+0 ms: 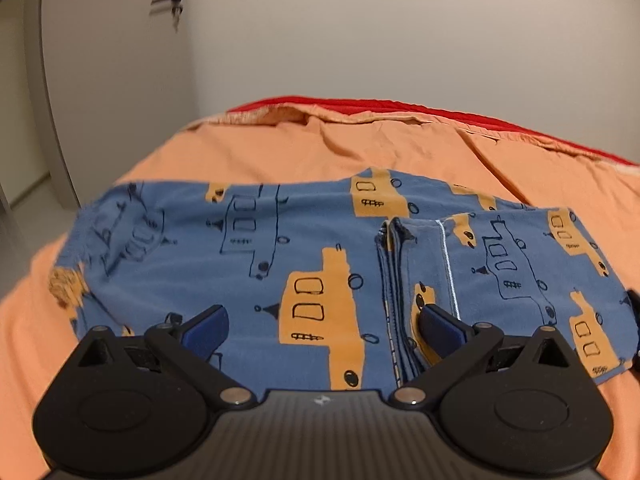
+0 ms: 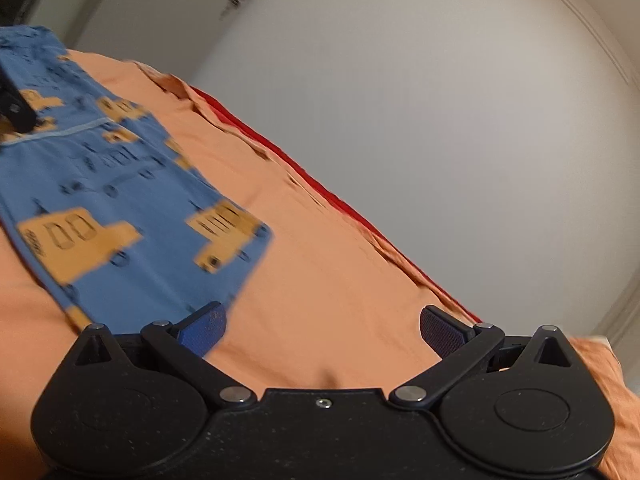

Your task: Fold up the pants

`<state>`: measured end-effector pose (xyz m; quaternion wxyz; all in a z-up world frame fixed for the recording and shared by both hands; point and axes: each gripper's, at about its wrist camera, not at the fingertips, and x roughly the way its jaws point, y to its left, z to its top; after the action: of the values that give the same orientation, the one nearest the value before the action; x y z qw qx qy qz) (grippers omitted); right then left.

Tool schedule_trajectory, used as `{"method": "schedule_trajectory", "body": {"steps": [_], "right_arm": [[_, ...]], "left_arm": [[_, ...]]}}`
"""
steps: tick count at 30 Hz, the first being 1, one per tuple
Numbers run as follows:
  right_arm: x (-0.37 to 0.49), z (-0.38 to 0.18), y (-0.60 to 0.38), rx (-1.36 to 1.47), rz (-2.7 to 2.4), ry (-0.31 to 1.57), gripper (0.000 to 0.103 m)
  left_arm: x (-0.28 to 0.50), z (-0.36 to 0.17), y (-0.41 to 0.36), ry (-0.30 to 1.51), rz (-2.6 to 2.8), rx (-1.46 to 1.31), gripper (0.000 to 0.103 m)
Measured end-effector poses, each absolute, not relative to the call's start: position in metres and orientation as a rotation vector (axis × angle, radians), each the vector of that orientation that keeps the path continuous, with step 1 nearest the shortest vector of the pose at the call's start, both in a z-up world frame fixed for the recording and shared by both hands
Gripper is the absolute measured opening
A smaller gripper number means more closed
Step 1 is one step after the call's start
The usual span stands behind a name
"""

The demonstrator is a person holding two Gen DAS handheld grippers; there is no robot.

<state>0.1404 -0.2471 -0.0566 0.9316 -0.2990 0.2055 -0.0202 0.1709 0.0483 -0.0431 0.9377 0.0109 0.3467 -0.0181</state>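
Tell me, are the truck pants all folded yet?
Partly. The blue pants lie on the orange sheet with one end already folded over, its hem on top. Both the left gripper and right gripper are open, holding nothing. Another fold probably remains.

In the right wrist view, the blue cotton pants printed with orange trucks (image 2: 120, 184) are smeared by motion blur and cut off at the left edge. A black object (image 2: 14, 110) at upper left cannot be identified.
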Motion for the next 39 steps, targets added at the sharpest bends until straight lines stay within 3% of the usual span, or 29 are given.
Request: {"method": "schedule_trajectory", "body": {"steps": [10,18,23,34,39], "right_arm": [[0.15,-0.029,-0.23,-0.592,-0.033,0.318,0.102],[0.184,-0.025,-0.18,-0.582,0.208,0.298,0.102],[0.195,-0.044,-0.149,-0.66,0.314,0.327,0.102],[0.178,-0.008,-0.119,-0.538,0.424,0.268,0.102],[0.186,-0.036,-0.094,-0.584,0.439,0.329,0.102]], "left_arm": [[0.184,-0.022,0.052,0.655,-0.032,-0.017,0.103],[0.235,-0.045,0.055,0.763,0.082,0.054,0.103],[0.223,-0.04,0.069,0.745,0.064,-0.004,0.103],[0.155,-0.01,0.125,0.623,0.158,-0.015,0.103],[0.145,-0.011,0.16,0.63,0.279,-0.045,0.103]]}}
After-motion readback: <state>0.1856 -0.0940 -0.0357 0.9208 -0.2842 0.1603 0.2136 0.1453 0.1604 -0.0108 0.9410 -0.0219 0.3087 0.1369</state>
